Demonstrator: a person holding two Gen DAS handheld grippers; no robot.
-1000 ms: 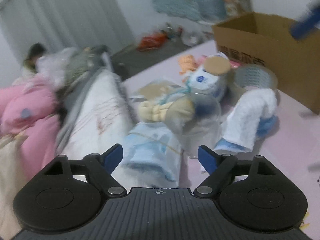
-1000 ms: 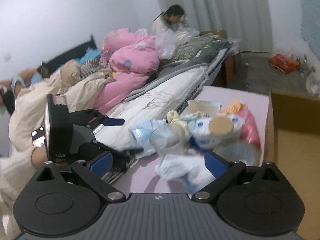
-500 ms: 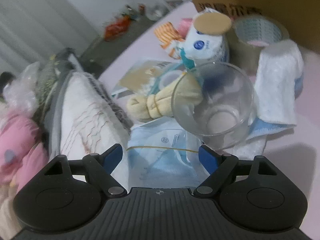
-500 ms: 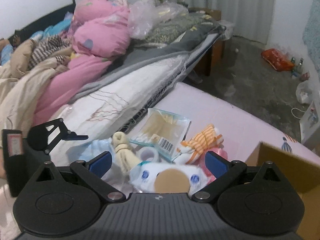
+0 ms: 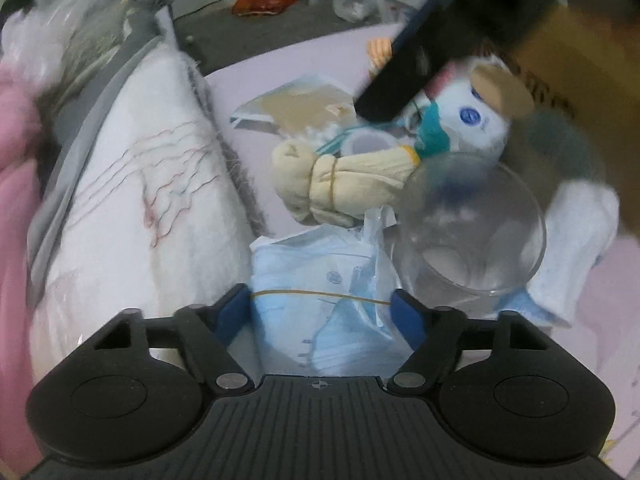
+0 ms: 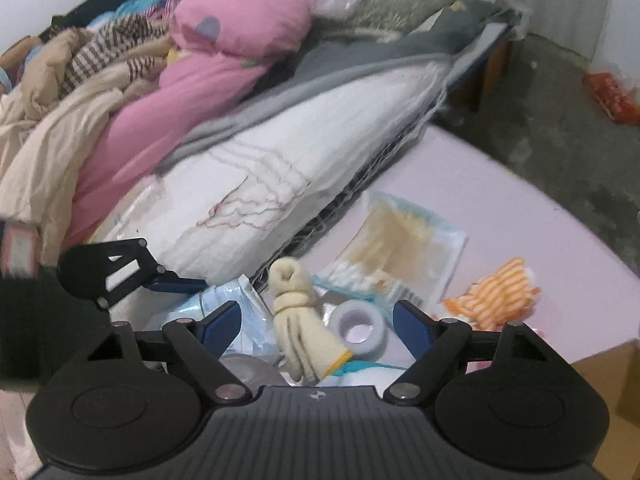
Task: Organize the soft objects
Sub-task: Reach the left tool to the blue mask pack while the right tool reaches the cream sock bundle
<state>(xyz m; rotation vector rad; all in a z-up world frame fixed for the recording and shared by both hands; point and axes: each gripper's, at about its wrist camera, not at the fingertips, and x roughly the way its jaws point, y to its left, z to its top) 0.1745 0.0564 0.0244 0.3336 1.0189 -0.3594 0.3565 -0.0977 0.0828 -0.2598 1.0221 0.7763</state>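
Observation:
A pack of blue face masks (image 5: pixel 320 300) in clear plastic with a rubber band lies at the near edge of the pile on the pink table. My left gripper (image 5: pixel 322 314) straddles it. Its jaws are closing, and the blue pads (image 5: pixel 236 312) stand at the pack's two edges without visibly pressing it. My right gripper (image 6: pixel 318 320) hangs open over a cream cloth bundle (image 6: pixel 296 332) tied with a band, with a white tape roll (image 6: pixel 360 328) beside it. In the left wrist view the right gripper's dark finger (image 5: pixel 400 68) is a blur above the white plush toy (image 5: pixel 472 112).
A clear glass cup (image 5: pixel 472 232) stands right of the mask pack, with a white towel (image 5: pixel 576 248) beyond it. An orange striped cloth (image 6: pixel 496 296) and a swab packet (image 6: pixel 400 248) lie further back. A cardboard box (image 5: pixel 580 52) sits to the right; a bed with a white mattress (image 5: pixel 140 200) borders the left.
My left gripper came down onto the mask pack and its jaws narrowed. My right gripper swung across the pile to the cream bundle and now shows in the left wrist view.

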